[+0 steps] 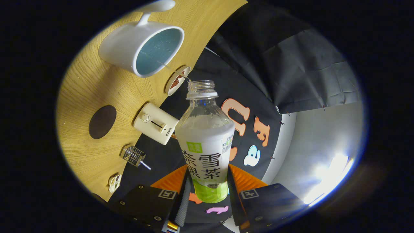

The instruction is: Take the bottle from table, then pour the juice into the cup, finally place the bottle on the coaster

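Bottle (207, 142) clamped between the two fingers of the gripper (208, 191), both pressing on its lower body from either side. Long axis runs straight ahead of the fingers, open neck leading, cap off. The whole rig is rolled over, so the wooden table (93, 94) stands on edge to one side and the bottle lies tipped toward it.

Cup (145, 48), white with a bluish inside, sits on the table beyond the bottle's mouth and off to the table side, its opening facing the neck. A thin thread of liquid seems to run from the neck into the cup; it is faint, so this is a reading, not a certainty. Pour step looks to be underway.

Coaster (102, 121), dark and round, lies flat on the table, nearer the fingers than the cup, well apart from the bottle. Setting down will need the bottle rolled upright first.

Writing: large printed characters on the bottle's label; "SUPOR" on a small cream appliance (156, 123) beside the coaster.
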Motion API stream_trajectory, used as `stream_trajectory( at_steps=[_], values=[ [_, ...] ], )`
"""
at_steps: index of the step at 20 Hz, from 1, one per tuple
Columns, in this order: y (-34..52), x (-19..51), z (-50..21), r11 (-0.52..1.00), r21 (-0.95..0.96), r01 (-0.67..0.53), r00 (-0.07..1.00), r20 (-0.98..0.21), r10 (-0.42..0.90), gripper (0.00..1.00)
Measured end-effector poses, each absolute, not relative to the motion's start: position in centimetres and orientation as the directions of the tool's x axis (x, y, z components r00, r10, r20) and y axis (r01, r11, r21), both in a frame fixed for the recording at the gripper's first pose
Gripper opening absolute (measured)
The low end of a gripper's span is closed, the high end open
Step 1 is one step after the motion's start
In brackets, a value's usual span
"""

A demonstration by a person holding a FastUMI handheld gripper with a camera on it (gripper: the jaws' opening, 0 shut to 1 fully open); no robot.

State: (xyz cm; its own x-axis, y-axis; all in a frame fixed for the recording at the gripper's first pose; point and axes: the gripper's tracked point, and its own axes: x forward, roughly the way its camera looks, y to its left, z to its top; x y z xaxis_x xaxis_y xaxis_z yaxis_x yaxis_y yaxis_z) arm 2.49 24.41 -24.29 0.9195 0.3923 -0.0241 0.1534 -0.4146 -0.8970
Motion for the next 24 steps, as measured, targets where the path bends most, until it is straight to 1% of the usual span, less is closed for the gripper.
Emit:
stream_trajectory(
  at_steps=[15, 22, 24],
  values=[
    [25.0, 1.7, -25.3, -0.412, -0.901, 0.135, 0.915, -0.046, 0.401, 0.57],
    [24.9, 1.3, -26.6, -0.405, -0.910, 0.086, 0.915, -0.088, 0.393, 0.57],
    [24.6, 1.2, -27.4, -0.386, -0.921, 0.044, 0.919, -0.114, 0.377, 0.57]
  ],
)
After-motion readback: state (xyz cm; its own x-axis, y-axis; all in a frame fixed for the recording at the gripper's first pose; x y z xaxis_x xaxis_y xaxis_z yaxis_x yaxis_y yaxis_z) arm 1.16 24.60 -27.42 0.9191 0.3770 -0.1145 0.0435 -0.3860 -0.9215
